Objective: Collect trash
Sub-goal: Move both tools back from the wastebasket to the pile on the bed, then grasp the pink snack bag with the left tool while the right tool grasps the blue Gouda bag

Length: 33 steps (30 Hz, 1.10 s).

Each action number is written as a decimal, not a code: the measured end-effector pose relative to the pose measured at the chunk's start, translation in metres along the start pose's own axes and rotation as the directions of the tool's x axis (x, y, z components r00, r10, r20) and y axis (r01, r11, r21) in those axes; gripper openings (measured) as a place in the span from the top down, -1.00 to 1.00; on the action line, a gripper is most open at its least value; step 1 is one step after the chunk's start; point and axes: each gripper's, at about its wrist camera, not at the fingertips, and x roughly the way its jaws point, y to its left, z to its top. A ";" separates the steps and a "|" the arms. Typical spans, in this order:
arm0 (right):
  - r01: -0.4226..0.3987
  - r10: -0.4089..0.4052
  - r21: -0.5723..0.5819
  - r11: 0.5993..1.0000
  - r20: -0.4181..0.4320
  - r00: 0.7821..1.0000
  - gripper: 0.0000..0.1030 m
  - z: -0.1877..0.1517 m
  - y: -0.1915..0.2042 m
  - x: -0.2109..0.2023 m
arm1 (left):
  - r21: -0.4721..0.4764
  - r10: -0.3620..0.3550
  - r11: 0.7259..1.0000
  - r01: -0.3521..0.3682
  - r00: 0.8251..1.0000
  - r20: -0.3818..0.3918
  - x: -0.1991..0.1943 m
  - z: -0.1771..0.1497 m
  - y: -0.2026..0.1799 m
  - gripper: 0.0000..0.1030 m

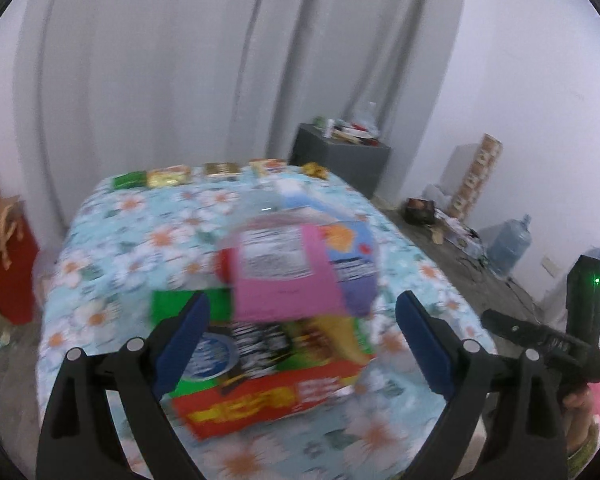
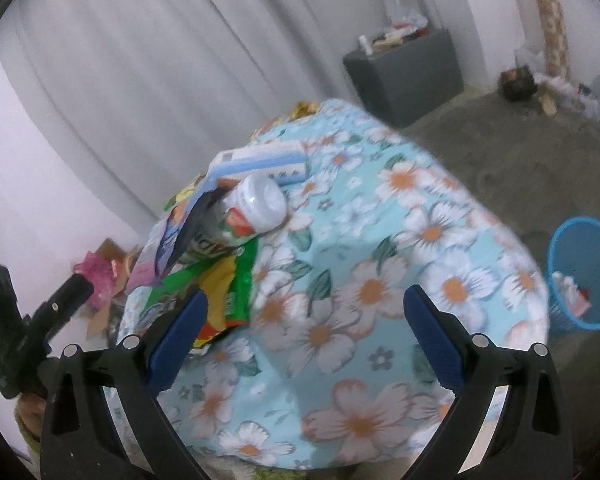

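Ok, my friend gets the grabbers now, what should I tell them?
Left gripper: open, empty, aimed at the trash pile.
Right gripper: open, empty, over the flowered tablecloth.
Pile mid-table: pink box, red-and-green box, plastic bottle.
More packets line the far edge.
Blue bin stands on the floor beside the table, with some trash inside.
Left: bin everything on the table.

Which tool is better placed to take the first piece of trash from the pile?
Probably the left tool: it is open and the pile sits between its fingers. The right tool, also open, faces bare tablecloth.
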 end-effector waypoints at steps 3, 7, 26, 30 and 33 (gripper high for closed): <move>-0.030 0.031 0.014 0.999 -0.046 0.998 -0.83 -0.001 0.004 0.014 | -0.042 0.046 0.998 -0.046 0.999 0.001 -0.006 -0.008 0.022 -0.78; -0.056 0.058 0.021 0.998 -0.093 0.994 -0.82 -0.004 0.012 0.028 | -0.096 0.074 0.993 -0.074 0.997 -0.010 -0.007 -0.018 0.045 -0.78; -0.059 0.065 0.049 0.997 -0.131 0.989 -0.76 0.004 0.026 0.054 | -0.131 -0.128 0.983 0.131 0.991 0.028 0.030 0.012 0.056 -0.71; -0.073 0.081 0.070 0.995 -0.117 0.990 -0.74 0.010 0.026 0.056 | -0.137 -0.146 0.979 0.150 0.989 0.035 0.036 0.028 0.065 -0.60; -0.084 0.093 0.088 0.993 -0.115 0.989 -0.73 0.013 0.024 0.059 | -0.186 -0.187 0.965 0.188 0.982 0.020 0.044 0.040 0.076 -0.51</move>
